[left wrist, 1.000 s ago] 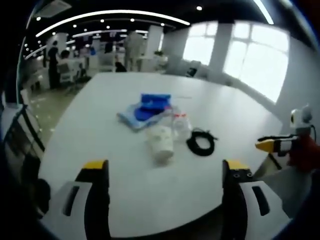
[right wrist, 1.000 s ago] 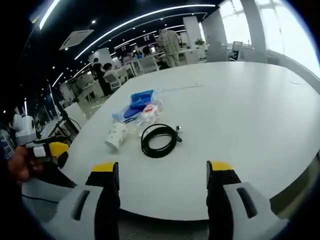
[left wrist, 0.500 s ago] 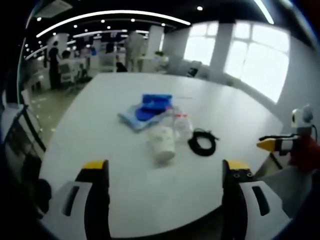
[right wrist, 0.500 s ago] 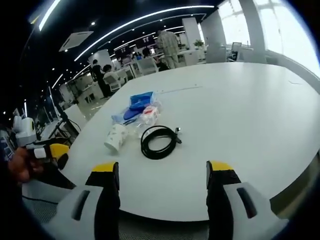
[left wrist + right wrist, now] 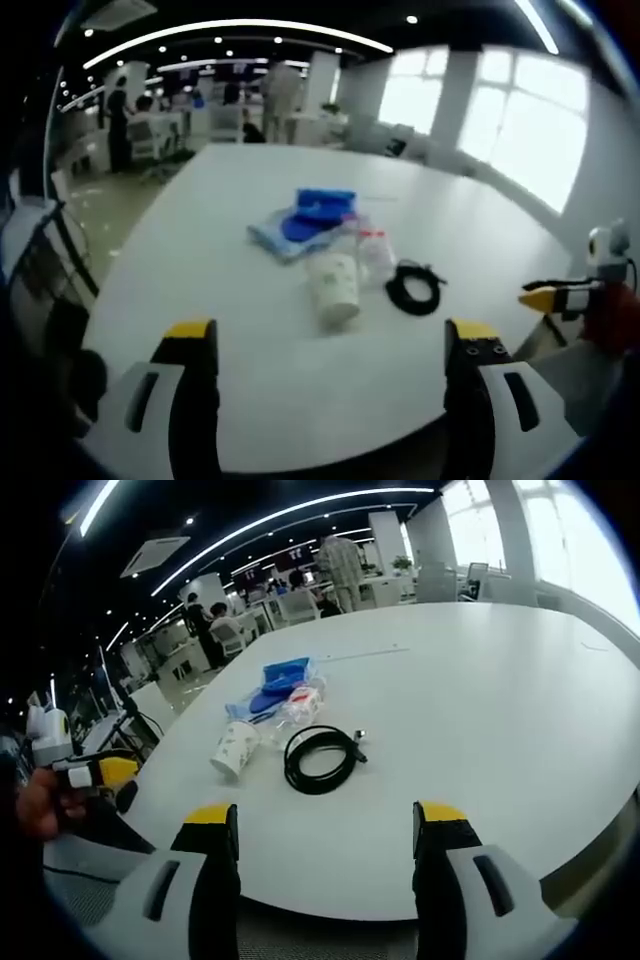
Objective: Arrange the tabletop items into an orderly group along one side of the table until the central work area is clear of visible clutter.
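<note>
Clutter: paper cup (image 5: 334, 289), black cable coil (image 5: 414, 288), blue bag (image 5: 312, 212) clustered mid-table (image 5: 200, 260), awaiting relocation.
Left gripper (image 5: 330, 345): jaws parted, empty, cup at 12 o'clock.
Right gripper (image 5: 327, 825): parted, empty, coil at 12 o'clock.

Black cable (image 5: 320, 760), white table (image 5: 500, 700)

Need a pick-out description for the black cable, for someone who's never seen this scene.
On the big white table, a small cluster of items sits together. The coiled black cable lies flat at the cluster's edge, beside the tipped-over paper cup and the clear plastic bottle. It is the cluster's one dark, ring-shaped item.
</note>
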### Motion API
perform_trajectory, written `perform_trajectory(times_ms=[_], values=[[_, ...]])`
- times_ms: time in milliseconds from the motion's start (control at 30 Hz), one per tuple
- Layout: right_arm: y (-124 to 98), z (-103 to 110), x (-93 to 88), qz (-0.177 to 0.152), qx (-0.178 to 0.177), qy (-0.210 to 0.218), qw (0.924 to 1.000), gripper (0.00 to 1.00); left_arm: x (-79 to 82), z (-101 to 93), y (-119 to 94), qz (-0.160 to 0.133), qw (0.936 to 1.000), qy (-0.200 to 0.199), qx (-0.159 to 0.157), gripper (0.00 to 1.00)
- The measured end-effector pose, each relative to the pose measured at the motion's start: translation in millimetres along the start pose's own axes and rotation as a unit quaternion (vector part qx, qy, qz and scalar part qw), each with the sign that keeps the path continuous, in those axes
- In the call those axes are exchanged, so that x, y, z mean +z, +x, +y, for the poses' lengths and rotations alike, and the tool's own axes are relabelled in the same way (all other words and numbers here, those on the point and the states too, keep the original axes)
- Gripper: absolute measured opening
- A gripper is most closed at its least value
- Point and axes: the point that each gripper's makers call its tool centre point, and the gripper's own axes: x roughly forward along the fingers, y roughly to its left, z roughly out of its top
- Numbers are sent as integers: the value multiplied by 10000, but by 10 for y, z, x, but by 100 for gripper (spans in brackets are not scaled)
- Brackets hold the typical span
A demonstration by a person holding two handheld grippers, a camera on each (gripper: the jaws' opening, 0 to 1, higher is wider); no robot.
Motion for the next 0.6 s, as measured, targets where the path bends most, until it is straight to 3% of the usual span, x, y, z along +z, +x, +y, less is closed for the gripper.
perform_trajectory(times_ms=[367, 600], values=[[-4, -4, 10, -25, 22, 54, 10000, 70, 11, -54, 14, -4, 9999, 41, -95, 90], [-20, -36, 42, -121, -17, 150, 9998, 70, -41, -179, 54, 143, 9991, 277, -274, 90]])
